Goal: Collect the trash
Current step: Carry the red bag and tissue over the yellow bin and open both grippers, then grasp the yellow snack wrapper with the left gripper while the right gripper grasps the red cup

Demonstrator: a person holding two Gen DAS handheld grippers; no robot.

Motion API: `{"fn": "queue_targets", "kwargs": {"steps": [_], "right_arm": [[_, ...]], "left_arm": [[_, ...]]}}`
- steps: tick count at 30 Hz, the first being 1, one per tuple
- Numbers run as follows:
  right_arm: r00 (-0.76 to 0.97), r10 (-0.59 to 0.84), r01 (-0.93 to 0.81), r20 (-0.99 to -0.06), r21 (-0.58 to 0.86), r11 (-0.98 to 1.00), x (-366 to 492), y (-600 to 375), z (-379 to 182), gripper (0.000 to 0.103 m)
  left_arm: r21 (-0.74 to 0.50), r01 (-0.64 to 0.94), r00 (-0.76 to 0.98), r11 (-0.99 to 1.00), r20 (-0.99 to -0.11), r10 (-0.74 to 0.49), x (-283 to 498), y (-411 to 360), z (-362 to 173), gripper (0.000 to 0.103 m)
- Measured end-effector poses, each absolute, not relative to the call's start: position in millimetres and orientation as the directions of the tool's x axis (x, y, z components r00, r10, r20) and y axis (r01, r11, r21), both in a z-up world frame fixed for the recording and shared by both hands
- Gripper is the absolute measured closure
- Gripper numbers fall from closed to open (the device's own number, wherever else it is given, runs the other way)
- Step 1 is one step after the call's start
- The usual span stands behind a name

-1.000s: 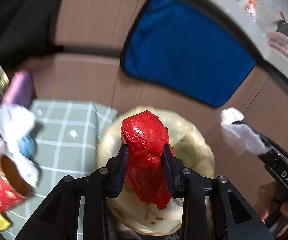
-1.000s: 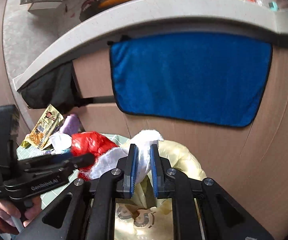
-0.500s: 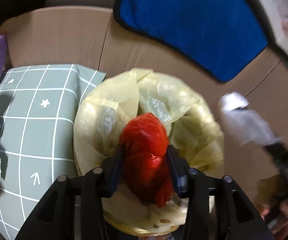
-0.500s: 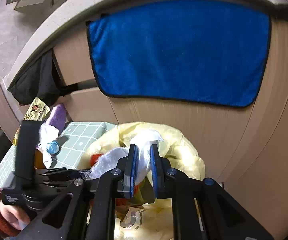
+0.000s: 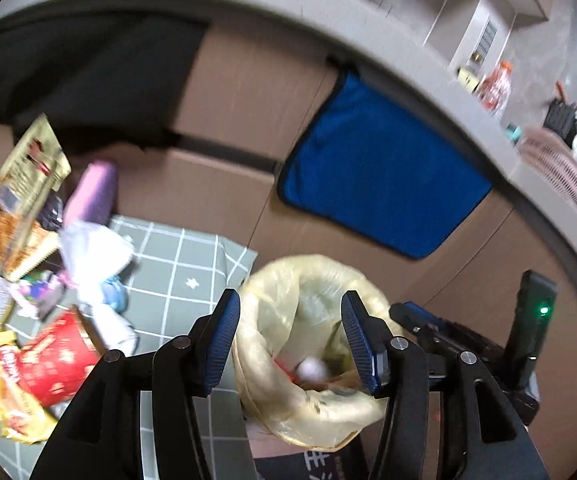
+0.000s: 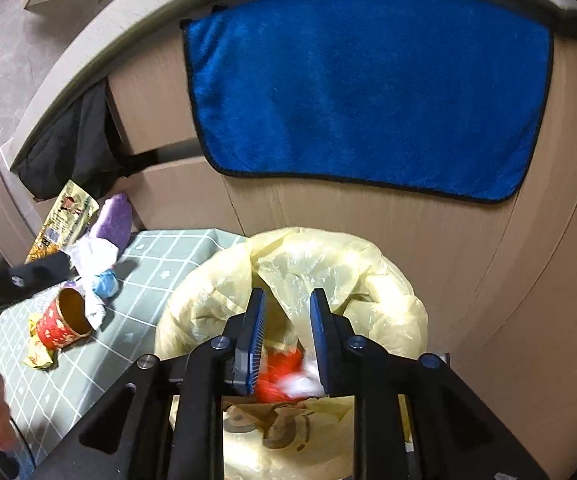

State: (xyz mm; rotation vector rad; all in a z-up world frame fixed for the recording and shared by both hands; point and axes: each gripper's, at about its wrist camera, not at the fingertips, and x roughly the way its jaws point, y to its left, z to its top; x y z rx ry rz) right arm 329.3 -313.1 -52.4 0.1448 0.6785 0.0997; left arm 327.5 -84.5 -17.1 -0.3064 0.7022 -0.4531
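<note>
Watching for: the ways this drop and my next pick could go wrong.
Left gripper: my left gripper (image 5: pixel 290 338) has nothing between its blue pads; the jaws stand wide and are opening further, framing the bin mouth at lower centre of the left wrist view.
Right gripper: my right gripper (image 6: pixel 286 340) is opening too, with no pad pressing on anything; it hangs right over the bin.
Trash in the bin: the red plastic wad (image 6: pixel 278 376) and the white tissue (image 6: pixel 302 384) lie down inside the yellow bin bag (image 6: pixel 208 292), seen through the gap of the right jaws.
Trash left to collect: on the green checked mat (image 5: pixel 176 264) at the left of the frame I see a red paper cup (image 5: pixel 54 364), a yellow wrapper (image 5: pixel 12 400), crumpled white paper (image 5: pixel 92 252), a purple item (image 5: pixel 92 196) and a gold snack packet (image 5: pixel 16 196).
Risk, liner: the bag's loose folds bulge inward; I judge a finger dragged across them could pull the liner off the rim.
Risk, collision: both grippers crowd the same opening, so lifting out carelessly could knock them together.
Risk, tissue: it is light and could cling to a pad; blur keeps me from ruling that out.
Risk, next pick: the pile is tightly heaped, so one grab may scatter its neighbours or roll the cup.
</note>
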Motion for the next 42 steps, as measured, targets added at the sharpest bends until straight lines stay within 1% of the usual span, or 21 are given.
{"fn": "queue_targets", "kwargs": {"steps": [4, 7, 12, 15, 18, 20, 25, 27, 30, 35, 39, 40, 41, 42], "right_arm": [[0.806, 0.148, -0.075, -0.573, 0.15, 0.986, 314.5, -294.4, -26.9, 0.081], [0.834, 0.172, -0.117, -0.524, 0.138, 0.984, 302.3, -275.7, -3.9, 0.081], [0.847, 0.255, -0.214, -0.467, 0.14, 0.967, 291.4, -239.5, 26.8, 0.081], [0.828, 0.32, -0.287, -0.46, 0.142, 0.947, 289.2, -211.0, 36.2, 0.075], [0.818, 0.354, -0.337, -0.453, 0.122, 0.934, 288.5, -180.2, 36.0, 0.075], [0.796, 0.388, -0.374, -0.464, 0.126, 0.919, 291.1, -160.7, 29.8, 0.075], [0.716, 0.452, -0.445, -0.532, 0.151, 0.883, 304.4, -121.3, 4.4, 0.075], [0.699, 0.459, -0.459, -0.548, 0.148, 0.876, 307.1, -112.3, -3.3, 0.075], [0.687, 0.457, -0.471, -0.565, 0.132, 0.872, 308.4, -100.5, -13.1, 0.075], [0.665, 0.444, -0.481, -0.6, 0.111, 0.87, 311.0, -92.9, -28.7, 0.075], [0.643, 0.452, -0.488, -0.618, 0.123, 0.864, 316.0, -93.6, -37.3, 0.075], [0.637, 0.455, -0.49, -0.622, 0.129, 0.862, 317.6, -93.5, -38.5, 0.075], [0.628, 0.462, -0.494, -0.626, 0.139, 0.858, 321.4, -93.0, -41.1, 0.075], [0.624, 0.466, -0.496, -0.628, 0.143, 0.856, 323.1, -91.5, -41.8, 0.075]], "left_arm": [[-0.436, 0.313, 0.705, 0.843, -0.489, -0.515, 306.1, -58.3, 12.7, 0.049], [-0.422, 0.306, 0.744, 0.854, -0.454, -0.491, 289.8, -32.1, 33.8, 0.049], [-0.408, 0.219, 0.828, 0.886, -0.403, -0.39, 266.9, 34.6, 58.4, 0.049], [-0.389, 0.156, 0.86, 0.908, -0.399, -0.319, 256.2, 70.1, 61.4, 0.049], [-0.374, 0.073, 0.863, 0.924, -0.441, -0.246, 252.1, 106.1, 50.1, 0.049], [-0.383, 0.035, 0.843, 0.923, -0.484, -0.233, 252.9, 123.4, 33.6, 0.049], [-0.435, -0.059, 0.766, 0.898, -0.597, -0.239, 261.2, 150.6, -25.3, 0.049], [-0.457, -0.094, 0.717, 0.885, -0.648, -0.258, 268.9, 154.2, -56.2, 0.049], [-0.484, -0.133, 0.651, 0.865, -0.701, -0.292, 278.2, 151.3, -96.3, 0.049], [-0.488, -0.193, 0.592, 0.851, -0.75, -0.296, 294.4, 148.4, -138.6, 0.049], [-0.494, -0.196, 0.611, 0.847, -0.737, -0.289, 299.9, 141.2, -142.0, 0.051], [-0.504, -0.188, 0.603, 0.843, -0.737, -0.306, 301.8, 139.3, -143.4, 0.06], [-0.508, -0.182, 0.596, 0.842, -0.738, -0.317, 303.9, 138.1, -144.3, 0.075], [-0.496, -0.173, 0.586, 0.851, -0.746, -0.316, 304.6, 134.8, -145.4, 0.082]]}}
